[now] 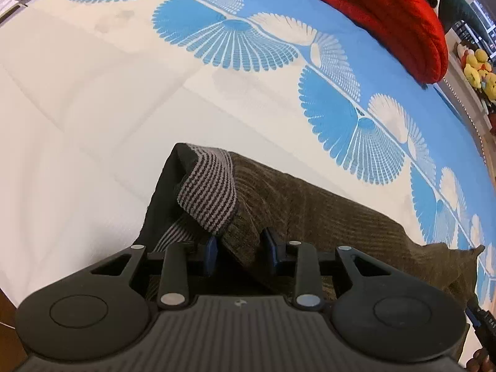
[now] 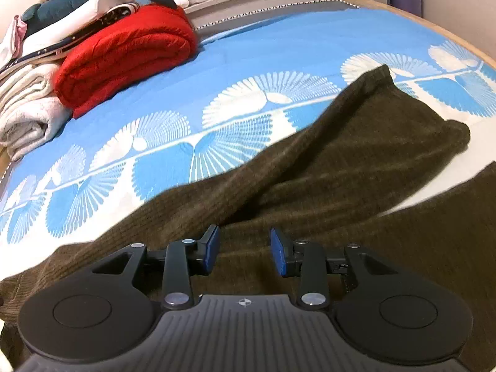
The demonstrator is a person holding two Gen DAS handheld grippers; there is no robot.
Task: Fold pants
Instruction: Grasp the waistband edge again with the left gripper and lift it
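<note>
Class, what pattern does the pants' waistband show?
The waistband has fine grey and black stripes, clearest in the left wrist view.

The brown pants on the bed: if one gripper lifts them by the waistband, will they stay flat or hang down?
The pants would probably sag; the ribbed cloth already lies in soft folds. The striped waistband curls over, so it likely stretches. They should not slide much on the bed cover.

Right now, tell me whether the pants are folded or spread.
Mostly spread: pants lie with legs apart across the bedspread; only the waistband is flipped over.
</note>
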